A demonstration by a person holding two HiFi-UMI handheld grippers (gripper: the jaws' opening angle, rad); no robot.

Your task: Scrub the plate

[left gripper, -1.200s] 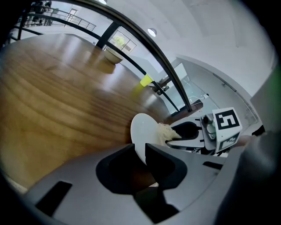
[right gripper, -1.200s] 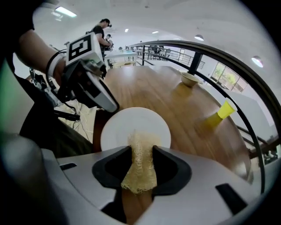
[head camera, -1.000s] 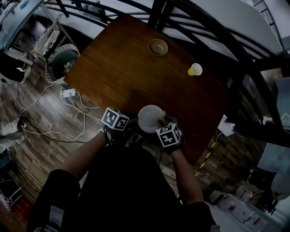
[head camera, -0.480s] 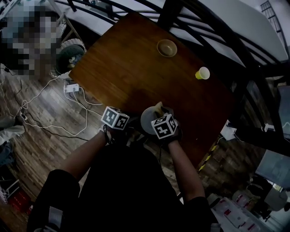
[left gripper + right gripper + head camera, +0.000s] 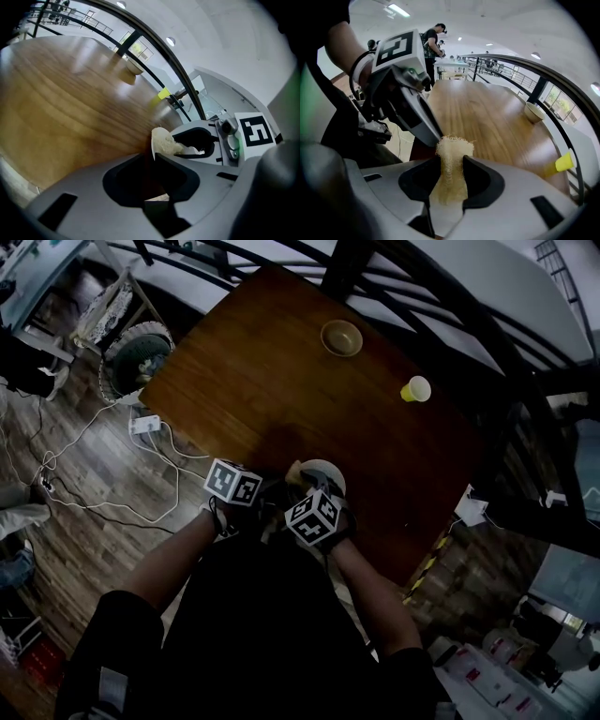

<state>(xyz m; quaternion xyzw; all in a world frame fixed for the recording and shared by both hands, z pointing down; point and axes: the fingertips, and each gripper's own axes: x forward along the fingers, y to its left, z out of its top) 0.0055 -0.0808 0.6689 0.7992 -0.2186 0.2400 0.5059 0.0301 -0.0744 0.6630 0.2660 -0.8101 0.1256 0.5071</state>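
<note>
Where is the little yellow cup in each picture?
Head view: the cup sits upper right, near the table's far edge.
Left gripper view: the cup is a small yellow blur just above the middle.
Right gripper view: the cup is at the lower right, by the table's edge.
Shared landmark: the bowl, along that same edge.

My left tongs (image 5: 153, 158) and right tongs (image 5: 451, 161) read plain grey to me, each topped with black-and-white square patterns. The plate (image 5: 326, 472) is white, and the scrubbing pad (image 5: 452, 145) is a pale straw yellow. The surface (image 5: 272, 381) is warm brown wood with streaked grain. The bowl (image 5: 341, 337) is tan, the cup (image 5: 415, 388) bright yellow, my sleeves (image 5: 122, 634) black
</note>
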